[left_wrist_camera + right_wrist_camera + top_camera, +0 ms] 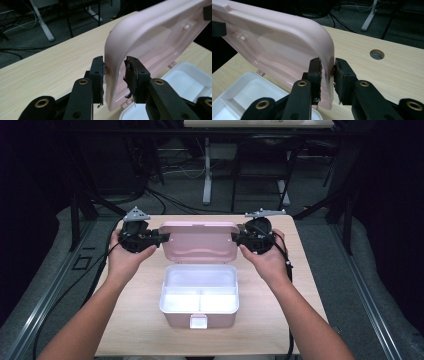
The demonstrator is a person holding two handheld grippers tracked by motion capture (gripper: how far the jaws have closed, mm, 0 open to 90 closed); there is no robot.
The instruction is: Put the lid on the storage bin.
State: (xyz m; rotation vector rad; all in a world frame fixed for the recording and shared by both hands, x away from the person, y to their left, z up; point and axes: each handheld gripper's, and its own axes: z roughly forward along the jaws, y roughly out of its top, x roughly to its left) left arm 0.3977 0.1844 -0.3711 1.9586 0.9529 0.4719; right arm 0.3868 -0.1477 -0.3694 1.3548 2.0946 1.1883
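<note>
Your left tool [161, 238] and right tool [236, 238] each clamp a side edge of the upright pink lid [198, 241] above its open box [198, 306]

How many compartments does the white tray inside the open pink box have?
3: one long compartment across the back of the white tray, and two side by side in front, left and right.

Lid [150, 37], left gripper view: far end cut off by the top and right edges.
Lid, right gripper view: far end cut off by the left edge.
White tray [242, 100]: cropped by the bottom edge in both gripper views.
Left gripper [114, 75]: whether the right-hand pad touches the lid cannot be told.
Forearms [80, 330]: cut off at the bottom edge, high view.
Front latch [198, 322]: too small to tell its state.
</note>
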